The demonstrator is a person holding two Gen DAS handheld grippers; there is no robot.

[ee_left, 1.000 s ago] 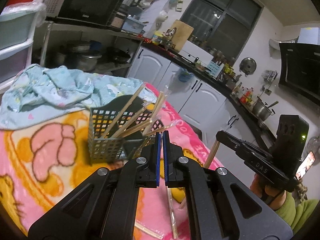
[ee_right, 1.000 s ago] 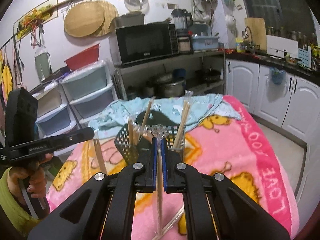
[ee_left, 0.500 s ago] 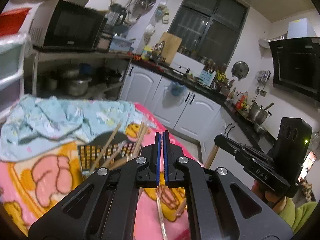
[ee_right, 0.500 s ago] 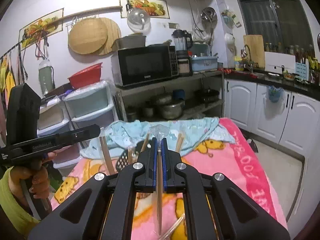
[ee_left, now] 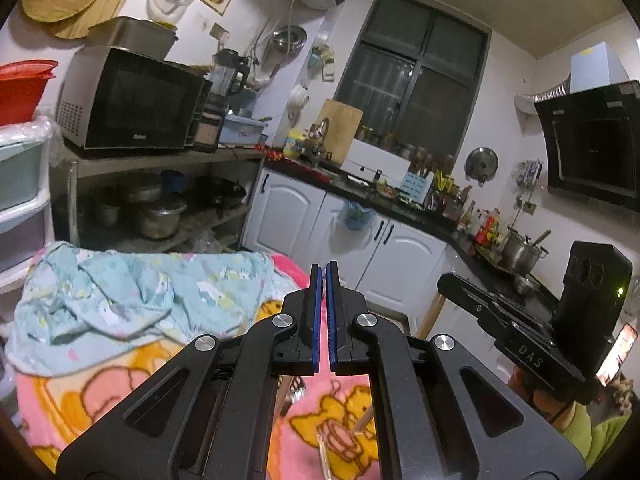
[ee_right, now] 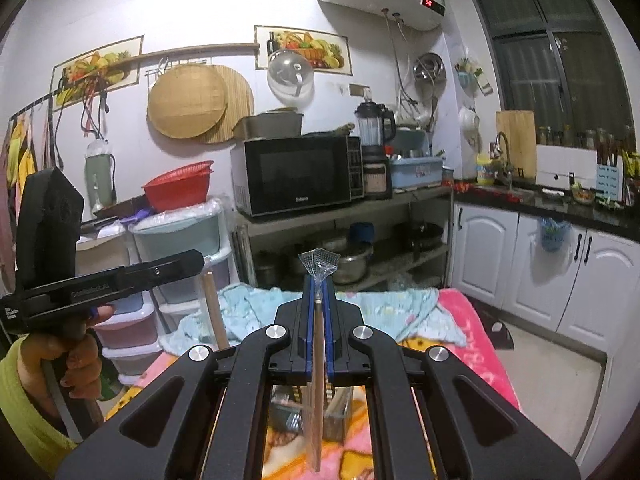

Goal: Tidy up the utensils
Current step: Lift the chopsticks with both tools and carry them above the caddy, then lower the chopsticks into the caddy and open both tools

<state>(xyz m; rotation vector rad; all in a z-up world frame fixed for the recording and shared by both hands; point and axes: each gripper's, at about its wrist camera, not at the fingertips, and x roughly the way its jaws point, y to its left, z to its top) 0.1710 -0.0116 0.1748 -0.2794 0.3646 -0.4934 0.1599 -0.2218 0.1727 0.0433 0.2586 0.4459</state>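
My right gripper is shut on a pair of wooden chopsticks in a clear wrapper, whose crimped end sticks out past the pads. Below it, between the gripper's arms, shows the dark mesh holder with several chopsticks in it. My left gripper is shut; the right wrist view shows it at the left with a wooden chopstick hanging from its tip. In the left wrist view the right gripper has its stick hanging down. A wrapped chopstick lies on the pink blanket.
A crumpled light-blue cloth lies at the far end of the blanket. Behind it are a metal shelf with pots and a microwave, plastic drawers at the left, white cabinets at the right. A hand holds the left gripper.
Both grippers have risen, each still shut on its chopsticks. The mesh holder has slid down the pictures, gone from the left wrist view and half hidden under the right gripper.
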